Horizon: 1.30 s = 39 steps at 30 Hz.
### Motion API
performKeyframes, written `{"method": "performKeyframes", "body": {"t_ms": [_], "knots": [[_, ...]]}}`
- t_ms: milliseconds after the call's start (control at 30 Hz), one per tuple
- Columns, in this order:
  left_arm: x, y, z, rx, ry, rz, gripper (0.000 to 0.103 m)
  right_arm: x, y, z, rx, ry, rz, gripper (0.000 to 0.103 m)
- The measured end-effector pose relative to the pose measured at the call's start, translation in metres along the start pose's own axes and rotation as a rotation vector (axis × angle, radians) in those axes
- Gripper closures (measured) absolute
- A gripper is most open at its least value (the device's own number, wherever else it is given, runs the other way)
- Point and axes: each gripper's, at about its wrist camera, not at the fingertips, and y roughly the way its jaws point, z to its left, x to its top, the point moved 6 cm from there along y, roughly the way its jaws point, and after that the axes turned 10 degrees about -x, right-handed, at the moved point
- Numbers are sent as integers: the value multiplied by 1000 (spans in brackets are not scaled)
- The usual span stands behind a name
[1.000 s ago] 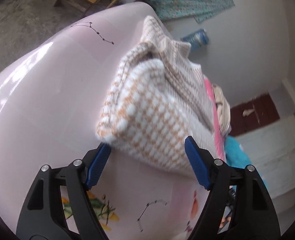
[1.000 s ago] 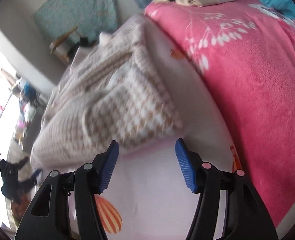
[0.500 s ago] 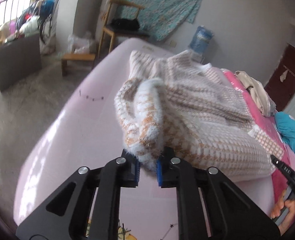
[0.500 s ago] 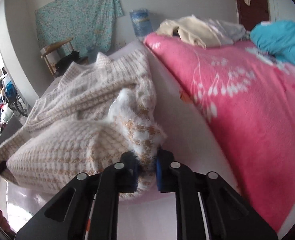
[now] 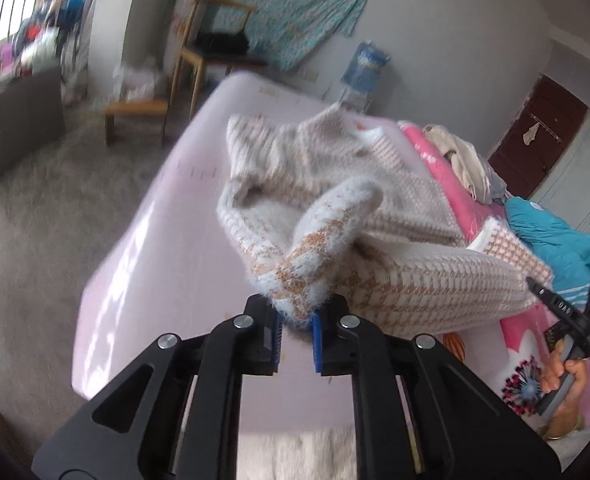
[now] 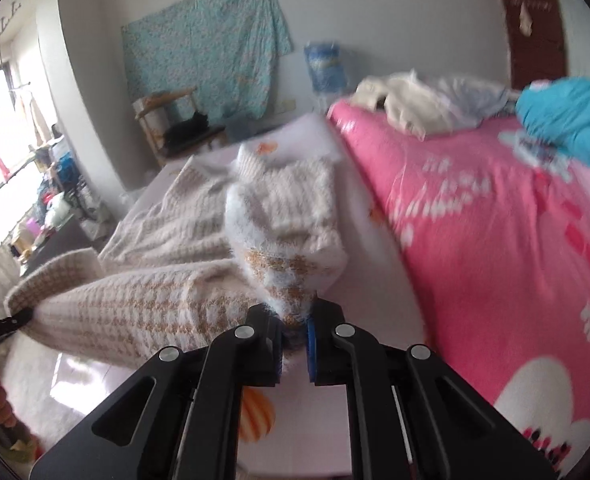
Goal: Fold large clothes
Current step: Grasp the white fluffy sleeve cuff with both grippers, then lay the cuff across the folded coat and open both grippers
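Observation:
A fuzzy white-and-tan houndstooth sweater (image 5: 395, 280) lies on the bed with its near edge lifted. In the left wrist view my left gripper (image 5: 296, 320) pinches one corner of that edge; the pads press on the knit, though the jaws are opening slightly. My right gripper (image 6: 295, 328) is shut on the other corner of the sweater (image 6: 155, 304). The edge hangs stretched between both grippers. The right gripper's tip (image 5: 543, 292) shows far right, a hand (image 5: 571, 380) below it. The left gripper's tip (image 6: 11, 322) shows at the far left of the right wrist view.
A pale pink sheet (image 5: 155, 260) covers the bed; a bright pink blanket (image 6: 475, 220) lies to the right, with cream clothes (image 6: 415, 100) and a teal cloth (image 6: 567, 120) on it. A wooden chair (image 5: 211, 52), low stool (image 5: 135, 112) and water jug (image 5: 365, 68) stand beyond.
Both grippers went from open in front of the sweater's edge to shut on it. They then rose with the edge, lifting it off the sheet, and rolled toward level.

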Motion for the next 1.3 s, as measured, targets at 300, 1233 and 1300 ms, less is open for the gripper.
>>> {"method": "performKeyframes", "body": {"t_ms": [300, 1233, 1300], "knots": [[-34, 1, 94, -43, -382, 11, 59, -27, 25, -46, -35, 29, 155, 54], [26, 123, 12, 263, 216, 138, 51, 12, 107, 24, -32, -199, 218, 68], [27, 123, 16, 251, 191, 134, 51, 13, 108, 21, -30, -179, 228, 69]]}}
